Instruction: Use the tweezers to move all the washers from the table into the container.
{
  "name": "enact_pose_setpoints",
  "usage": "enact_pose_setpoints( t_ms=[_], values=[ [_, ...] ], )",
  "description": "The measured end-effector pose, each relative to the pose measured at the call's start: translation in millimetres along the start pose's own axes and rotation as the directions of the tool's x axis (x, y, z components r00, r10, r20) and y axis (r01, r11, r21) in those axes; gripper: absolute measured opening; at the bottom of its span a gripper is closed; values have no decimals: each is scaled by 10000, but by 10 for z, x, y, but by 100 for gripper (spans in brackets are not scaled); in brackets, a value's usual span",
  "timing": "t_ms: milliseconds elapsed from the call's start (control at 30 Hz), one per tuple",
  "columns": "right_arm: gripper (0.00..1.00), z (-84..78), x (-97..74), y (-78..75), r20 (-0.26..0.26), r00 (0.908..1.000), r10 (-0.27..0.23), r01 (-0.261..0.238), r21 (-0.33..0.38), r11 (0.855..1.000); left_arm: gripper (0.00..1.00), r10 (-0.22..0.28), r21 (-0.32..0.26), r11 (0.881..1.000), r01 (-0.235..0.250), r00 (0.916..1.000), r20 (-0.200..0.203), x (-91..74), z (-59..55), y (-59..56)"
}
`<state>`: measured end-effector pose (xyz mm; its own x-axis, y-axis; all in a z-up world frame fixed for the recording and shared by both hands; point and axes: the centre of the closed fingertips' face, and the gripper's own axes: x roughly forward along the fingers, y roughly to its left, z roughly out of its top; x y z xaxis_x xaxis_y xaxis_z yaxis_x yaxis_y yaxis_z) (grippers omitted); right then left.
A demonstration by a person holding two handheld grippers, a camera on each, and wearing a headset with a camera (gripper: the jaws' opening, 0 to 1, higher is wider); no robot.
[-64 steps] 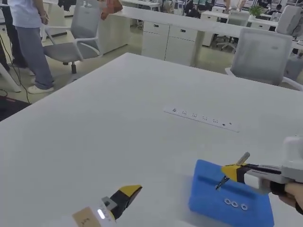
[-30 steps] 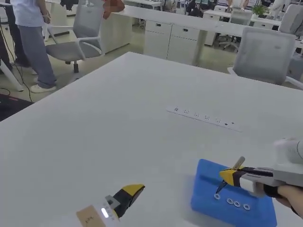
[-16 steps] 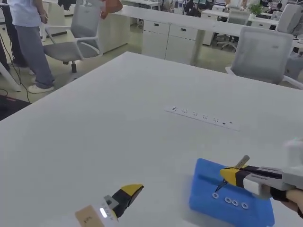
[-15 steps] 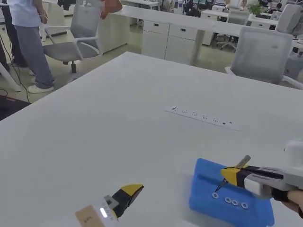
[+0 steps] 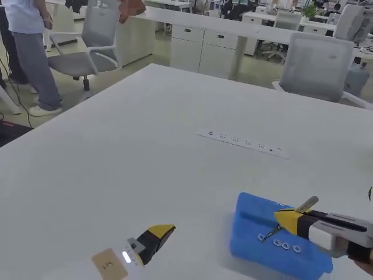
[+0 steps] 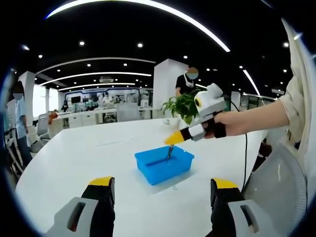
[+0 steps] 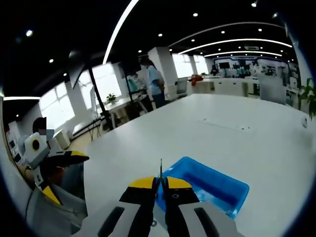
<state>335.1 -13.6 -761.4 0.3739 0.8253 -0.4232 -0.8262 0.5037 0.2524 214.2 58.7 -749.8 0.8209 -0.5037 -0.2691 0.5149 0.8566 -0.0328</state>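
R gripper (image 5: 287,217) clenched on tweezers (image 5: 269,233), tips in container (image 5: 247,249) beside washers (image 5: 285,245); L gripper (image 6: 163,183) spread.

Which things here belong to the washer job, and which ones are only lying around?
Job: tweezers, washers in the blue container, right gripper holding the tweezers.
Lying about: socket strip, office chair, standing person.

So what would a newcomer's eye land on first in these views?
The bright blue container at the near right of the white table, with a row of small washers lying in it. Over it the right gripper is shut on the tweezers, their tips down inside the container. The left gripper hangs open over the table to the left, apart from it.
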Motion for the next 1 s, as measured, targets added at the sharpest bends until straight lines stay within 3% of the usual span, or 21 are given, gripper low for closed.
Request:
enact_pose_setpoints(
  t_ms=[300, 533, 700, 1000],
  values=[
    [3, -180, 20, 130, -233, 9990, 372, -364, 366, 9987, 81, -45, 1, 10000, 45, 10000, -15, 5, -4, -7],
    [3, -408, 94, 225, -1036, 9924, 663, -660, 68, 9978, 81, -57, -111, 9999, 58, 9999, 147, -2, 25, -6],
    [3, -565, 127, 183, -1442, 9874, 651, -664, -43, 9978, 81, -52, -107, 9999, 54, 9999, 124, 1, 19, -4],
    [4, -673, 159, 118, -1753, 9828, 584, -588, 30, 9983, 81, -104, -203, 9997, 107, 9998, 184, 1, 29, -10]
  ],
)
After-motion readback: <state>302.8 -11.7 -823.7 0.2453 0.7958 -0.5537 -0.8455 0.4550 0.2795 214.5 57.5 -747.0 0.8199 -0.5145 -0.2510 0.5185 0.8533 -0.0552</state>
